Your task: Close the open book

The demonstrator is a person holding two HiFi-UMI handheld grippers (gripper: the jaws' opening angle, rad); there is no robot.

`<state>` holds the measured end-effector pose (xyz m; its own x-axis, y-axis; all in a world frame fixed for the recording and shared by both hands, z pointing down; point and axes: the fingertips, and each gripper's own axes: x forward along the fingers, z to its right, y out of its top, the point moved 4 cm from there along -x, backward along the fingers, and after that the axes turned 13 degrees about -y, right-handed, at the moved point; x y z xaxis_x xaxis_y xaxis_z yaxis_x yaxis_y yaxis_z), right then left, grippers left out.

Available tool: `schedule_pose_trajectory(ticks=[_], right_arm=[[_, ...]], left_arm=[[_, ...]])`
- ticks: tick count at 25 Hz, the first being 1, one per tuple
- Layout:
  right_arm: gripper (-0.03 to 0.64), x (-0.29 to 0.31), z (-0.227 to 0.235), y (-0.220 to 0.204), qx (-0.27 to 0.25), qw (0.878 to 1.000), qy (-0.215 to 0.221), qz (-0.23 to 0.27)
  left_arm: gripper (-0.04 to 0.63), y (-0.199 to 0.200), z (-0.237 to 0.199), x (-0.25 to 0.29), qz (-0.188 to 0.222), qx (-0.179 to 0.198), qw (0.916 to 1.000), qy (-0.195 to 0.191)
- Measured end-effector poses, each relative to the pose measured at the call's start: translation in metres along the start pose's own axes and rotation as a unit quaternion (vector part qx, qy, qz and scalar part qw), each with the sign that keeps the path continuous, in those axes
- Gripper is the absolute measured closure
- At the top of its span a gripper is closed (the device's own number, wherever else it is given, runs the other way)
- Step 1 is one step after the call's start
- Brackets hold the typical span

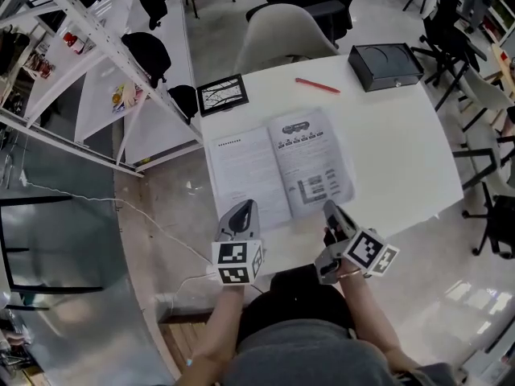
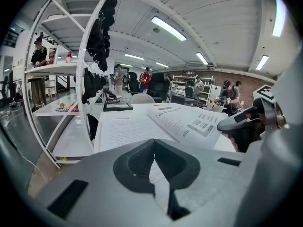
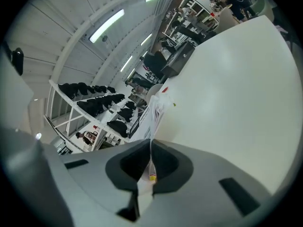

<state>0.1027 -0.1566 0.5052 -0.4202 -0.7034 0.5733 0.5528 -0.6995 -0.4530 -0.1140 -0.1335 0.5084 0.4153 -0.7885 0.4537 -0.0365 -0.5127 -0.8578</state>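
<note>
One table (image 1: 402,151) in play, and on it one open book (image 1: 278,167), one red pen (image 1: 317,85), one black box (image 1: 385,65), one black-framed picture (image 1: 223,93). That's four items up top. Two grippers over the near edge: the left gripper (image 1: 244,209), the right gripper (image 1: 331,210). One white chair (image 1: 282,34) at the far end, and one white shelf rack (image 1: 161,127) alongside. Black office chairs (image 1: 441,22) off to the right, too crowded to count.

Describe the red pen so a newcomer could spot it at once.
On the white table, look beyond the open book toward the far edge. The red pen lies there, left of the black box: the only thin red thing.
</note>
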Motion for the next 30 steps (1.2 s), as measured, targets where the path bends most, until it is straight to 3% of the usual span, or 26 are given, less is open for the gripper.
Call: schedule_pose_trajectory(ticks=[20,30], right_arm=[[0.604,-0.012,-0.040,-0.007,-0.154,0.987,0.017,0.030],[0.604,-0.014,-0.061,-0.019,-0.239,0.970,0.023,0.036]], left_arm=[[0.589,-0.009,-0.010,-0.039,0.033,-0.025,0.9986,0.035],[0.589,-0.015,-0.015,-0.058,0.046,-0.040,0.9969,0.050]])
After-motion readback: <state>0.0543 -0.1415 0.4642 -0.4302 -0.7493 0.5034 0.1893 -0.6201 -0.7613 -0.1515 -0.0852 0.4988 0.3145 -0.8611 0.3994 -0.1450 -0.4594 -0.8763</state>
